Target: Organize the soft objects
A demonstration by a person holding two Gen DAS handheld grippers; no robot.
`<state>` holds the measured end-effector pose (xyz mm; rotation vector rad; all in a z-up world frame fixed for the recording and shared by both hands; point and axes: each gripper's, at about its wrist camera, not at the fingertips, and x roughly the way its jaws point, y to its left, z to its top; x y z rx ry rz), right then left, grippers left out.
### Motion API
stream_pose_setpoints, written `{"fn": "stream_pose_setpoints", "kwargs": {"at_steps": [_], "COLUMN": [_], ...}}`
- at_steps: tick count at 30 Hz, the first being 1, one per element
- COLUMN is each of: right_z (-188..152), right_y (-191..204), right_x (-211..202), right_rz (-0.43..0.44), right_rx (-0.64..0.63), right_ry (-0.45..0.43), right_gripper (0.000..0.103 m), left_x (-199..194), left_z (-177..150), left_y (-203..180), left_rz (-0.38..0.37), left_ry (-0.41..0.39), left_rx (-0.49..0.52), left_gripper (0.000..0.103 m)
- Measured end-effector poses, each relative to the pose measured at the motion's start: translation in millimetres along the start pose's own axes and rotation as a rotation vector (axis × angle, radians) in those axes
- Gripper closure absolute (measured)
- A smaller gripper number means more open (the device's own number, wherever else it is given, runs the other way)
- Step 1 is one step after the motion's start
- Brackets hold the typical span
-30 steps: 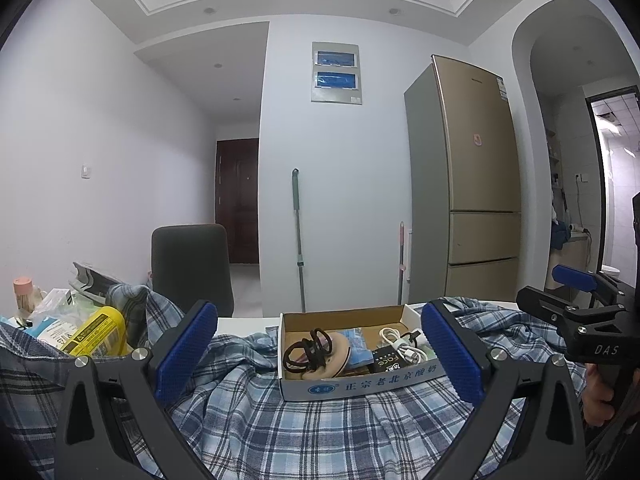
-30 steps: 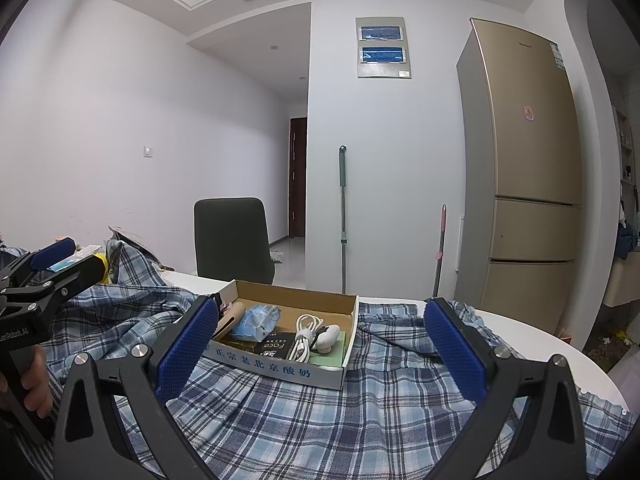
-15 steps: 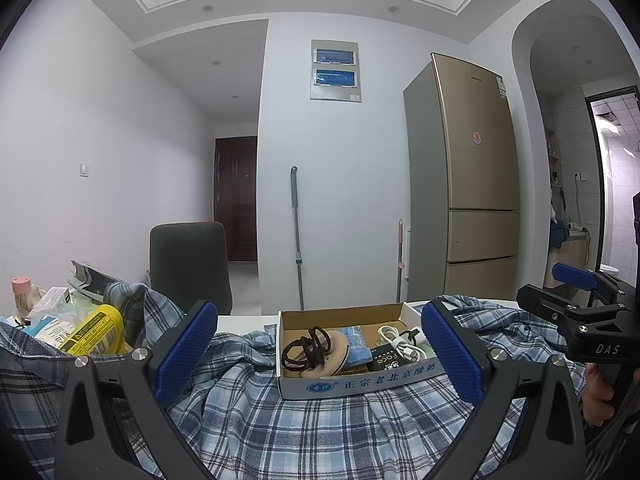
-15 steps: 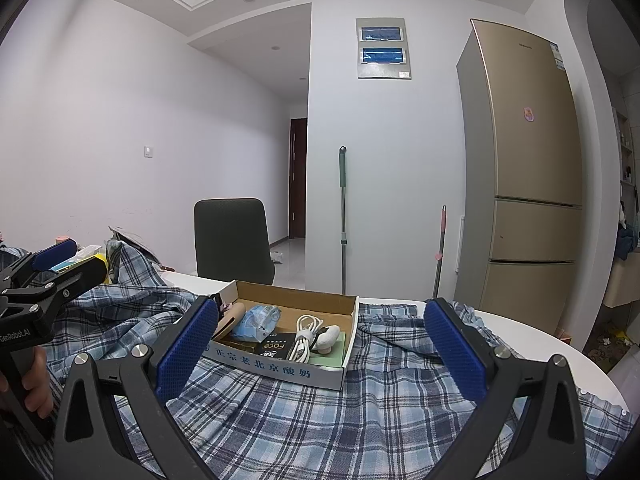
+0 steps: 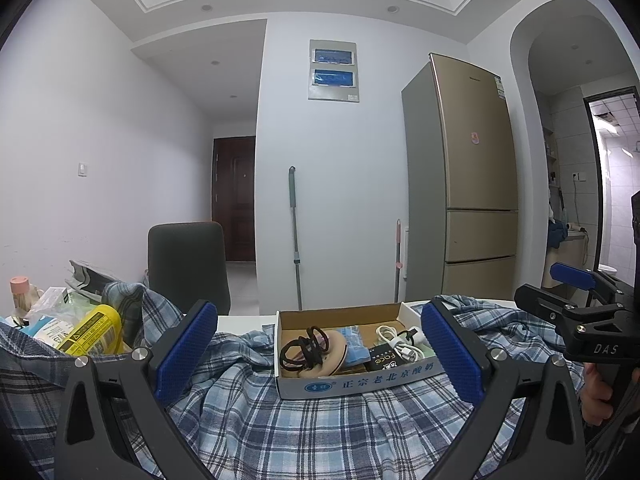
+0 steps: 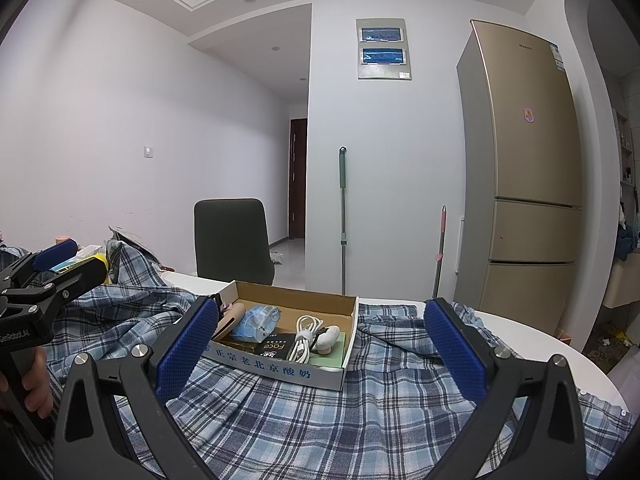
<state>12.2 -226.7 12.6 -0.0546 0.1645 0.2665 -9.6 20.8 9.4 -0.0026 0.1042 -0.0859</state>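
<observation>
A blue plaid shirt (image 5: 304, 428) lies spread and rumpled over the white table, also in the right wrist view (image 6: 360, 420). An open cardboard box (image 5: 360, 384) sits on it, holding hair ties, a blue packet, a white cable and a black pack; it also shows in the right wrist view (image 6: 280, 364). My left gripper (image 5: 318, 350) is open and empty, just above the shirt, in front of the box. My right gripper (image 6: 320, 344) is open and empty, likewise facing the box. Each gripper shows in the other's view, the right (image 5: 576, 300) and the left (image 6: 52, 268).
A yellow bottle (image 5: 94, 330) and packets lie piled at the table's left. A dark chair (image 5: 186, 264) stands behind the table. A gold fridge (image 5: 464, 184) and two mop handles stand at the back wall. The table's round white edge (image 6: 560, 360) shows at right.
Both grippers have stayed nearly still and open. The left view has shifted very slightly.
</observation>
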Motion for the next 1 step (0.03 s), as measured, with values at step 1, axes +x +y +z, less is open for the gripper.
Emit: {"fn": "stream_pose_setpoints", "kwargs": {"at_steps": [1], "right_z": [0.0], "right_y": [0.0], "right_x": [0.0], "right_rz": [0.0], "right_rx": [0.0], "right_ry": [0.0], "right_gripper": [0.0], "left_x": [0.3], "left_z": [-0.2], "left_y": [-0.4], "left_rz": [0.0], "left_ry": [0.0], "left_rx": [0.0], "left_gripper": [0.0]}}
